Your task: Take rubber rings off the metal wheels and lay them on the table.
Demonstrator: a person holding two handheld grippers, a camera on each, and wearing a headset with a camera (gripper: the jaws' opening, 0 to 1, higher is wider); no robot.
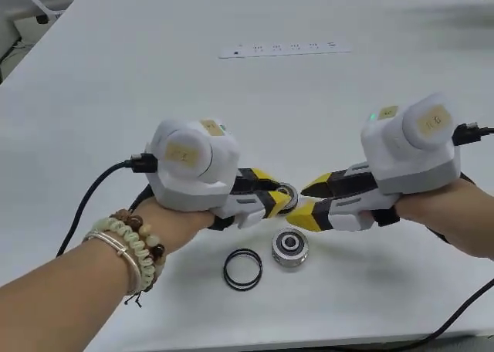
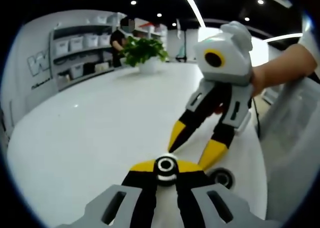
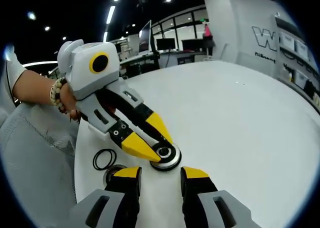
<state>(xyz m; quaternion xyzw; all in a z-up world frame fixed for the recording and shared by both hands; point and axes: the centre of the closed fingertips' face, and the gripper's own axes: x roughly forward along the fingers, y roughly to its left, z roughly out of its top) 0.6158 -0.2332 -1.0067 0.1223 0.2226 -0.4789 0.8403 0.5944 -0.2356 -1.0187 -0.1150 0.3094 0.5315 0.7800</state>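
The left gripper (image 1: 282, 200) is pinching a round silver metal wheel (image 3: 166, 154) in its jaws. The right gripper (image 1: 299, 204) is holding its jaws open.

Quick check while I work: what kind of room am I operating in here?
Likely an open-plan office or lab workspace: a large white table, shelves of storage bins along the wall, desks with monitors behind, and a potted plant.

Head view above; opposed gripper views share wheel (image 2: 166, 166).
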